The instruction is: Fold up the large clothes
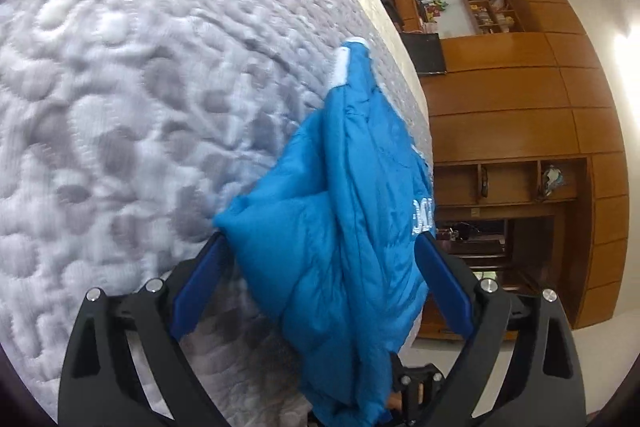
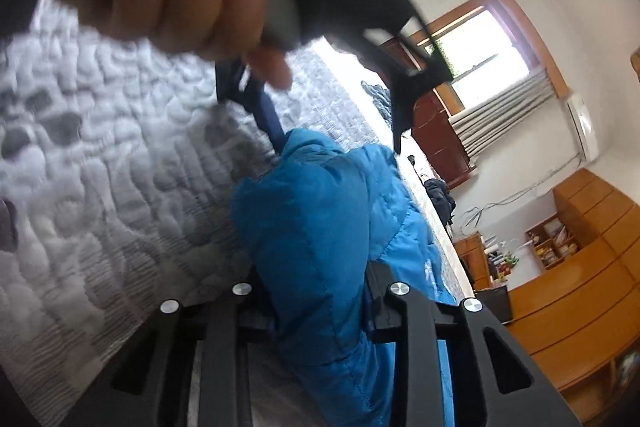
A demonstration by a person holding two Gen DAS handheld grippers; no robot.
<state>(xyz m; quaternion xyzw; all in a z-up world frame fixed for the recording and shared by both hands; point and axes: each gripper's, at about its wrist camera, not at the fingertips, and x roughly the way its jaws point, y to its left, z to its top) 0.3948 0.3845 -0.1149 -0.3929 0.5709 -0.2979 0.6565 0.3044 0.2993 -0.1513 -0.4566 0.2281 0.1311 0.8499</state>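
Both jaws clamp blue jacket (image 1: 344,227); white lettering unreadable.

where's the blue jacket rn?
The blue puffer jacket is bunched between the fingers of both grippers, left gripper and right gripper, held above the quilted grey bedspread near the bed's edge, with the wooden cabinets beyond.

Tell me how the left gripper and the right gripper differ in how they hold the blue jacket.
The left gripper has its blue fingers spread wide around a thick bunch of the blue jacket; the right gripper is nearly closed, its fingers buried in the fabric. Both hold the same jacket above the quilted bed.
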